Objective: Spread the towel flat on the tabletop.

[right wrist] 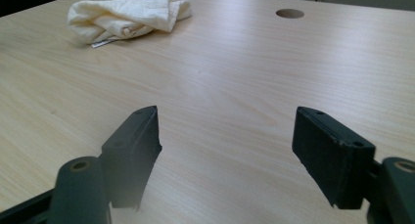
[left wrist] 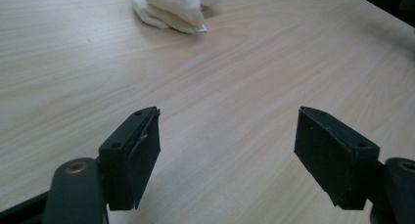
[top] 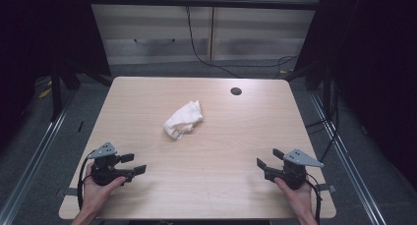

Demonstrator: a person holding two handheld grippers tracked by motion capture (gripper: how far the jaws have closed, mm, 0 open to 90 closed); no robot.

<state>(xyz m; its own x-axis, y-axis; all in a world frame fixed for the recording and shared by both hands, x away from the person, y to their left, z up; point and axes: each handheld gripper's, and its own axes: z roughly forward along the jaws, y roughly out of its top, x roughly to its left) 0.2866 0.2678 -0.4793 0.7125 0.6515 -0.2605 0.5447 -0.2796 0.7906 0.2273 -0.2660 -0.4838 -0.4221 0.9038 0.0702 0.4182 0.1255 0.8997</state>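
Both jaws wide, left gripper and right gripper near edge — crumpled cloth mid-table may bunch, slide when pinched.

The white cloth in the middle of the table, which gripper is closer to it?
The left gripper is a bit nearer, I think. The crumpled white cloth lies ahead of it and to its right. The right gripper sits farther off, with the cloth ahead and to its left. Neither touches it.
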